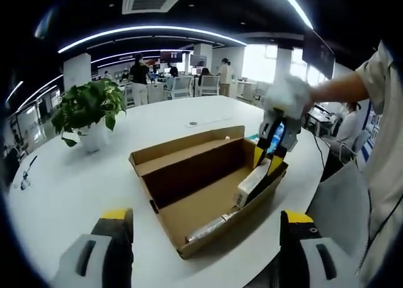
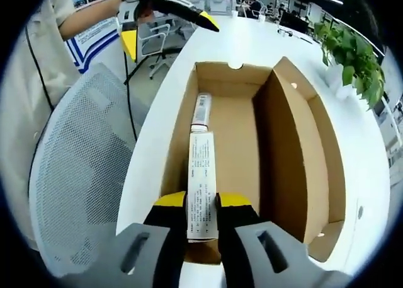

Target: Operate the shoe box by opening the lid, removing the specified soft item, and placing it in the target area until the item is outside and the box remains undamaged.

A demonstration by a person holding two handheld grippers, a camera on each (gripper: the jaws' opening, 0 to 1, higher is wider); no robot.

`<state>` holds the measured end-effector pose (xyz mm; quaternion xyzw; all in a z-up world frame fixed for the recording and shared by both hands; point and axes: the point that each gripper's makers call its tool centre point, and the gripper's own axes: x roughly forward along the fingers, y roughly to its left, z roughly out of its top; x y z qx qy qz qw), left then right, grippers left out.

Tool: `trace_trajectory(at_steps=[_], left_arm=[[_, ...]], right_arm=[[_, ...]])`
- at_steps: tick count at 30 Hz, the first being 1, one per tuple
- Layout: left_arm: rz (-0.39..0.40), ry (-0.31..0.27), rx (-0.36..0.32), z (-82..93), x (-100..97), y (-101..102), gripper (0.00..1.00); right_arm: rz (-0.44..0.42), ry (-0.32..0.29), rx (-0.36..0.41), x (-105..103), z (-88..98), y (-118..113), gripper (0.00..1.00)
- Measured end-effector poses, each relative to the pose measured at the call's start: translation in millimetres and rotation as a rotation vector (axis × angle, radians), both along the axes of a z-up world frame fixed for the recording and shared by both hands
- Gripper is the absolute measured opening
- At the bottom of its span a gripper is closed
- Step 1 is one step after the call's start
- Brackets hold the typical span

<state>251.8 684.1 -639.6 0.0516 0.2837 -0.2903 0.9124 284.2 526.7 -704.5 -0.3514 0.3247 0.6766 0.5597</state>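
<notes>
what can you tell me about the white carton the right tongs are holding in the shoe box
The white carton is a long, slim cardboard-looking pack with small dark print on its face. It lies lengthwise along one side wall inside the open shoe box, one end raised. The right tongs are shut on that near end, yellow tips on either side. Its far end meets a second, silvery pack lying in line with it.

The open shoe box (image 2: 296, 143) offers bare floor beside the long white carton (image 2: 201, 184) and the tube (image 2: 201, 108) along one wall, while its raised lid (image 1: 189, 150) walls off the far side, and a potted plant (image 1: 88, 111) seemingly stands well apart on the white table (image 1: 69, 187).
</notes>
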Motion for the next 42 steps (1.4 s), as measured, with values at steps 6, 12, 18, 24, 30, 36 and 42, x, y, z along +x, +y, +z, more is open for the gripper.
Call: trace_trajectory(at_steps=[6,12,18,24,30,36,42], left_arm=[[-0.005,-0.005,-0.002,1.5,-0.4,-1.1,0.98],[-0.012,-0.007,-0.003,1.9,-1.3,-1.5,0.98],[-0.017,-0.011,0.0,3.2,-0.9,-1.4,0.98],[-0.02,-0.012,0.001,3.2,1.2,-3.6,0.98],[-0.04,-0.012,0.003,4.7,2.1,-10.4,0.98],[-0.06,-0.009,0.013,4.9,3.0,-16.1,0.97],[-0.073,-0.005,0.014,5.5,4.9,-22.1,0.97]], right_arm=[[-0.025,-0.008,0.037,1.6,20.0,1.6,0.15],[-0.038,-0.029,0.075,3.6,45.4,2.3,0.15],[-0.026,-0.064,0.094,5.8,68.7,-3.4,0.14],[-0.027,-0.094,0.108,10.7,94.9,-17.5,0.14],[-0.038,-0.136,0.114,19.3,118.4,-41.0,0.14],[-0.066,-0.168,0.103,30.5,132.0,-69.2,0.14],[-0.091,-0.205,0.071,42.6,137.8,-101.7,0.14]])
